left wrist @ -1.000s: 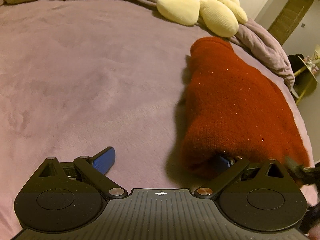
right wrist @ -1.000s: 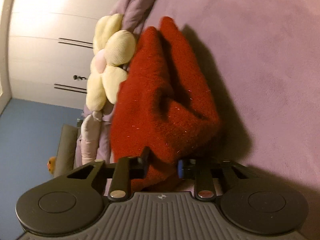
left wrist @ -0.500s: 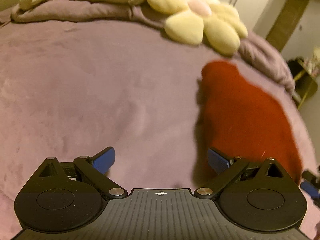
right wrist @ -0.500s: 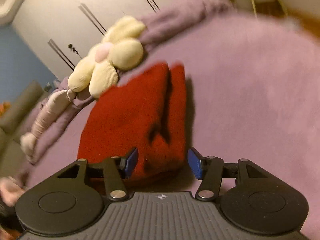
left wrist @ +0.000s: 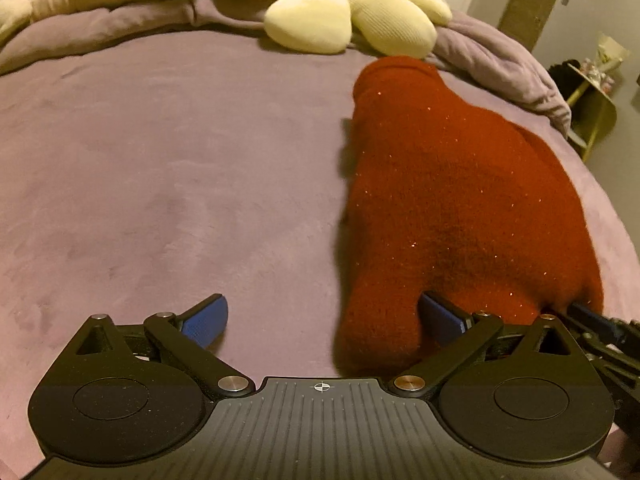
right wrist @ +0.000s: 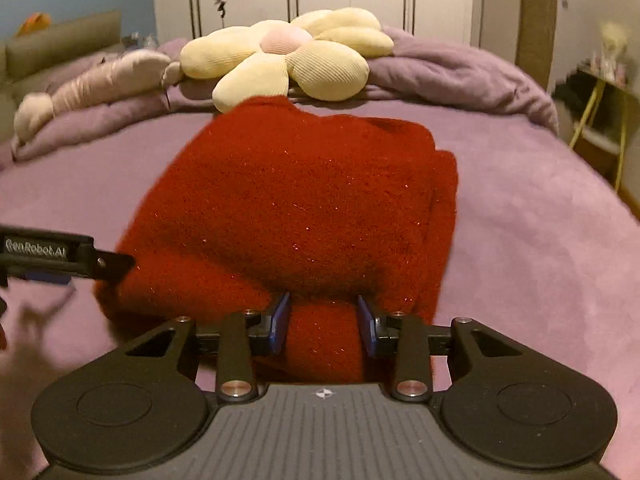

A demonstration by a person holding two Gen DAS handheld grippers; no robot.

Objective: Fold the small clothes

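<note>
A purple plush bedspread (left wrist: 168,168) covers the whole bed, with a bunched purple duvet (right wrist: 448,76) and a cream flower-shaped cushion (right wrist: 288,56) along its far edge. On the bedspread, just in front of the cushion, lies the task's thing: a red knit garment (right wrist: 296,200) flecked with glitter, already doubled over into a thick, rounded bundle with layered edges showing on its right side in the right wrist view.

The step in hand looks like a fresh grip on the near end of that bundle for a further fold. The right gripper (right wrist: 323,322) has its blue pads on either side of a raised hump of red knit at the near hem; its jaws have just been closing, standing partly open around that hump, and the pads appear to press on the fabric, though how firmly it is pinched cannot be told. The left gripper (left wrist: 320,320) stands wide open at the garment's left near corner: its right pad touches or is tucked against the red fabric, its left pad hangs over bare bedspread, and nothing is held.

The next move, as I judge it, calls for the left gripper to slide onto the corner and close on all layers, then for both to lift together and carry the near end toward the cushion side, keeping the layers aligned so the bundle does not splay open.
</note>
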